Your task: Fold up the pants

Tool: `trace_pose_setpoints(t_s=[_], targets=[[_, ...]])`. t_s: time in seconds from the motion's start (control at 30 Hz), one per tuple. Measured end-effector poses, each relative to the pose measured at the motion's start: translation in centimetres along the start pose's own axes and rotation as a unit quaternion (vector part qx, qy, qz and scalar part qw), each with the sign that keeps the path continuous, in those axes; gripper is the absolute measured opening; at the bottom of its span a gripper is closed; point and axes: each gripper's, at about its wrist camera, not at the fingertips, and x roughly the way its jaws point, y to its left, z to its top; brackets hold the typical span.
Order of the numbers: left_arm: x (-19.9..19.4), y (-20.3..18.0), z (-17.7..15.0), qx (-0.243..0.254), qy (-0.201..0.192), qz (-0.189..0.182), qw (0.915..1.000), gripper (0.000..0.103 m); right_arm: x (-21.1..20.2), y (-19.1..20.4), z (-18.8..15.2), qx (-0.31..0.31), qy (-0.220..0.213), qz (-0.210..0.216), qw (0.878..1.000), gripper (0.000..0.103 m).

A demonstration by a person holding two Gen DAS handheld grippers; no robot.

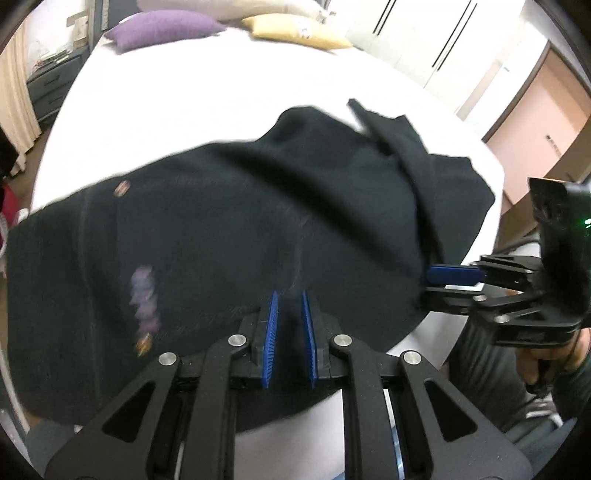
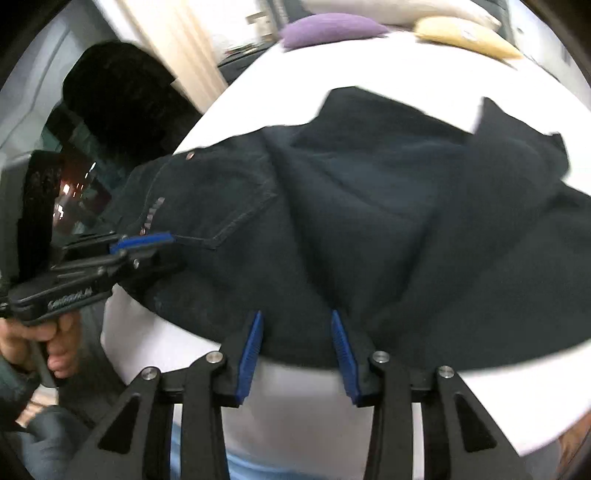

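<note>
Dark navy pants (image 1: pixel 229 236) lie bunched on a white bed (image 1: pixel 207 99), waistband at the left with a rivet and a purple label, the legs folded over toward the right. In the right wrist view the pants (image 2: pixel 369 206) show a back pocket. My left gripper (image 1: pixel 290 299) is shut on the near edge of the pants, fabric pinched between its blue pads. My right gripper (image 2: pixel 297 317) holds the near edge of the pants between its blue pads, the jaws wider apart with cloth between them. The right gripper (image 1: pixel 430 282) also shows in the left wrist view, and the left gripper (image 2: pixel 166 243) in the right.
A purple pillow (image 1: pixel 162 29) and a yellow pillow (image 1: pixel 295 31) lie at the bed's far end. A grey nightstand (image 1: pixel 51 85) and curtain stand at the left, white wardrobes (image 1: pixel 436 40) and a door at the right.
</note>
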Motion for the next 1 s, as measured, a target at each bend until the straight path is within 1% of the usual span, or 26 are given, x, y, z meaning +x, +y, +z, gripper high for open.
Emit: trace_pose_setpoints(t_s=[0.03,0.07,0.1,0.13,0.17,0.2,0.27,0.33,0.4,0.47,0.5,0.57,0.6,0.67,0.73,0.8,0.83,0.87,0.9,0.93,0.97,1.0], targets=[[0.5,-0.4,0.8,0.002,0.0,-0.002,1.0,0.013,-1.3,-0.6,0.6,0.006,-0.017,0.001,1.0,0.042],[1.3,-0.7,1.5,0.002,0.004,-0.005,1.0,0.013,-2.8,-1.4,1.5,0.013,-0.041,-0.009,0.999,0.046],[2.1,-0.9,2.0,-0.001,0.009,-0.008,0.9999,0.013,-4.3,-2.6,2.7,0.025,-0.067,-0.028,0.997,0.052],[3.3,-1.0,2.3,-0.006,0.018,-0.01,0.9998,0.013,-5.3,-3.7,3.9,0.037,-0.085,-0.041,0.995,0.056],[4.6,-0.8,2.6,-0.016,0.032,-0.007,0.9993,0.013,-6.0,-4.7,5.1,0.047,-0.096,-0.053,0.993,0.061],[5.4,-0.5,2.4,-0.025,0.039,-0.008,0.9989,0.013,-6.5,-6.3,6.9,0.061,-0.104,-0.083,0.989,0.063],[5.9,0.1,2.3,-0.043,0.035,-0.019,0.9983,0.013,-6.8,-8.5,9.8,0.077,-0.106,-0.122,0.984,0.064],[6.2,0.8,2.3,-0.056,0.035,-0.034,0.9972,0.013,-5.8,-10.7,13.1,0.095,-0.098,-0.16,0.978,0.066],[6.6,1.7,2.4,-0.081,0.038,-0.056,0.9944,0.013,-3.8,-12.3,16.4,0.112,-0.085,-0.172,0.975,0.067],[7.0,1.9,2.4,-0.08,0.04,-0.059,0.9942,0.013,-1.5,-13.4,18.3,0.111,-0.068,-0.2,0.971,0.067],[6.9,2.0,2.1,-0.074,0.04,-0.056,0.9949,0.013,0.2,-14.0,19.6,0.108,-0.052,-0.217,0.969,0.067],[7.1,1.7,1.9,-0.059,0.039,-0.044,0.9965,0.013,3.0,-15.1,20.9,0.114,-0.022,-0.241,0.964,0.067],[7.1,1.7,1.7,-0.056,0.038,-0.041,0.9969,0.013,4.3,-15.7,21.6,0.124,-0.008,-0.262,0.957,0.067],[7.1,0.9,1.6,-0.041,0.034,-0.028,0.9982,0.013,5.9,-16.5,22.3,0.135,0.007,-0.273,0.953,0.067],[7.2,0.6,1.5,-0.034,0.032,-0.019,0.9987,0.013,7.9,-16.9,22.7,0.134,0.034,-0.283,0.949,0.067],[7.4,0.4,1.6,-0.029,0.03,-0.016,0.999,0.013,9.8,-17.2,22.9,0.124,0.058,-0.308,0.942,0.067],[7.5,0.4,1.7,-0.028,0.03,-0.017,0.999,0.013,10.5,-17.4,22.9,0.127,0.066,-0.312,0.939,0.067],[7.5,0.3,1.6,-0.028,0.029,-0.018,0.999,0.013,10.7,-17.7,22.9,0.132,0.062,-0.312,0.939,0.068],[7.6,0.3,1.7,-0.028,0.029,-0.02,0.999,0.013,10.6,-17.9,22.9,0.137,0.048,-0.309,0.94,0.068],[7.6,0.4,1.6,-0.029,0.029,-0.023,0.9989,0.013,10.6,-18.2,22.9,0.143,0.044,-0.302,0.942,0.068],[7.2,0.9,1.3,-0.029,0.029,-0.024,0.9989,0.013,10.4,-18.5,22.8,0.153,0.04,-0.29,0.944,0.064],[7.1,1.1,1.2,-0.028,0.028,-0.025,0.9989,0.013,10.0,-19.0,22.7,0.165,0.034,-0.276,0.946,0.053]])
